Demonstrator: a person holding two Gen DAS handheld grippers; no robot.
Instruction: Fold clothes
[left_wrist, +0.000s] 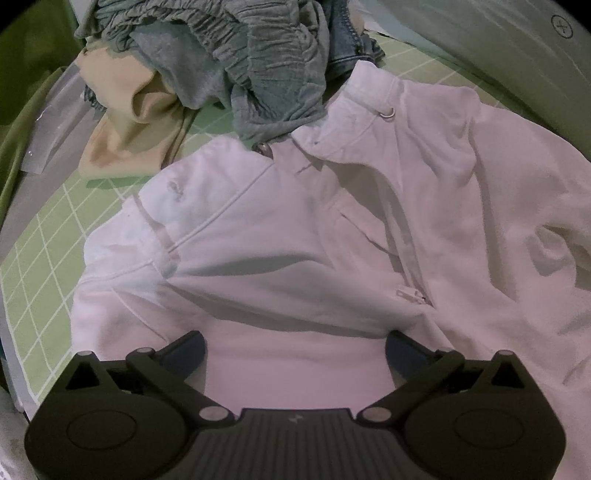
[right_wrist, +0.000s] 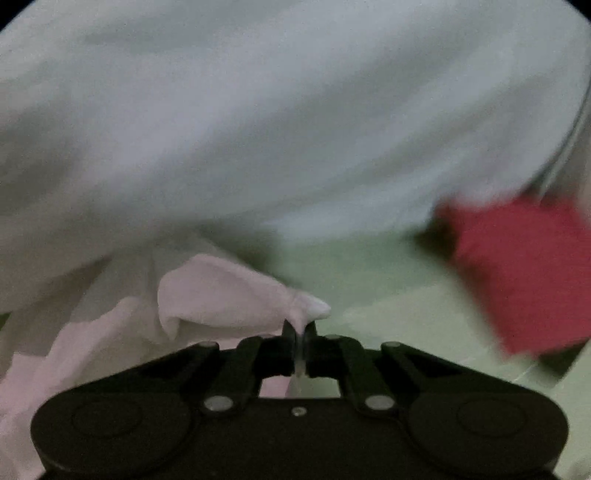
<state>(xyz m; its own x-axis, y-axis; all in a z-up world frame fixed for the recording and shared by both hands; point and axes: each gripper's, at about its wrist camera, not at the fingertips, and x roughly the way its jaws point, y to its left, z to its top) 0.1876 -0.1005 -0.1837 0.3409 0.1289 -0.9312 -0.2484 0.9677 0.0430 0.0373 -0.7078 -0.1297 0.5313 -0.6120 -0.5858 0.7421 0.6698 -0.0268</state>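
Note:
A white zip-front jacket (left_wrist: 314, 229) lies spread and wrinkled on the green grid mat (left_wrist: 48, 266). My left gripper (left_wrist: 295, 350) is open, its jaws wide apart just above the jacket's near part, holding nothing. In the right wrist view my right gripper (right_wrist: 300, 332) is shut on a pinched edge of the white jacket (right_wrist: 229, 291). The fold is lifted off the mat (right_wrist: 388, 295), and the rest of the jacket fills the upper view, blurred.
A pile of grey, beige and denim clothes (left_wrist: 221, 66) sits at the back of the mat, touching the jacket's collar. A folded red cloth (right_wrist: 517, 273) lies on the mat to the right of my right gripper. A pale rounded surface (left_wrist: 498, 48) borders the back right.

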